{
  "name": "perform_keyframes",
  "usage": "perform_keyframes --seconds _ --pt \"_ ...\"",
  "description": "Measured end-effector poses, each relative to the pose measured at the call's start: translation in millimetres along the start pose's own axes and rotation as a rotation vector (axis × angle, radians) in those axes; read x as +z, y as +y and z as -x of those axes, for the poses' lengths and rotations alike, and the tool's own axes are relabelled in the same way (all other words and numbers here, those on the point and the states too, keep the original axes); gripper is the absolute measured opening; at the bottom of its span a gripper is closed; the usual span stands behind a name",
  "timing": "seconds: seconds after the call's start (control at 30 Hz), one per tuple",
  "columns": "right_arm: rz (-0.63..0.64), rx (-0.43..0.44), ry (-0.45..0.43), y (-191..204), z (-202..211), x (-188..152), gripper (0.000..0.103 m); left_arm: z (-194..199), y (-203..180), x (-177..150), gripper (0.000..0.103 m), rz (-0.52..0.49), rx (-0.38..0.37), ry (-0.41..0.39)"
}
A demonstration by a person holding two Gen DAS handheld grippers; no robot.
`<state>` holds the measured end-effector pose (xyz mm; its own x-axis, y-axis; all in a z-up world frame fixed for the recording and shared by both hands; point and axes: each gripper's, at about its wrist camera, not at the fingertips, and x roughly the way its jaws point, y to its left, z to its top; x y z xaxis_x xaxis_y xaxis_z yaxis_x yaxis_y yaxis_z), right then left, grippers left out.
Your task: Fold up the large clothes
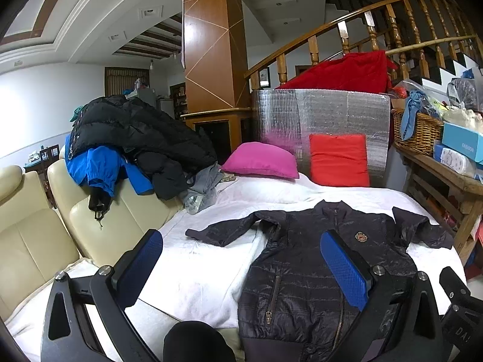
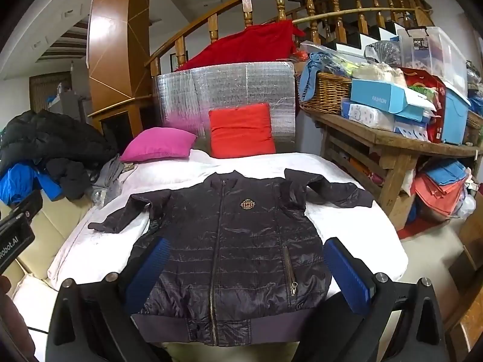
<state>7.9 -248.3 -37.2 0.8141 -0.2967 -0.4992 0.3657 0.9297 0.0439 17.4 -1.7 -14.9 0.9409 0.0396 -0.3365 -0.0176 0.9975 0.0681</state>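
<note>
A: Where's the jacket?
B: Flat on the white bed, zipped, front up, sleeves out sideways, collar toward the red pillow.
A: The hand-held grippers?
B: Left hand-held gripper and right hand-held gripper both hover near the hem, spread wide, holding nothing.

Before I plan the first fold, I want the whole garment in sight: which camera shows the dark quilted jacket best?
The right wrist view. There the jacket lies centred, front up, zipped, with both sleeves, collar and hem visible. In the left wrist view the jacket sits off to the right, its hem cut by the frame edge and one blue finger pad covering part of it.
</note>
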Motion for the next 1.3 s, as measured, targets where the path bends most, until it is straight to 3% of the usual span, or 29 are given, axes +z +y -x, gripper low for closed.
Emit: perform_keyframes --seconds 1.3 --pt "-0.034 0.017 0.044 -7 -13 -7 0.103 -8 -5 -8 0.103 -0.028 0.004 0.031"
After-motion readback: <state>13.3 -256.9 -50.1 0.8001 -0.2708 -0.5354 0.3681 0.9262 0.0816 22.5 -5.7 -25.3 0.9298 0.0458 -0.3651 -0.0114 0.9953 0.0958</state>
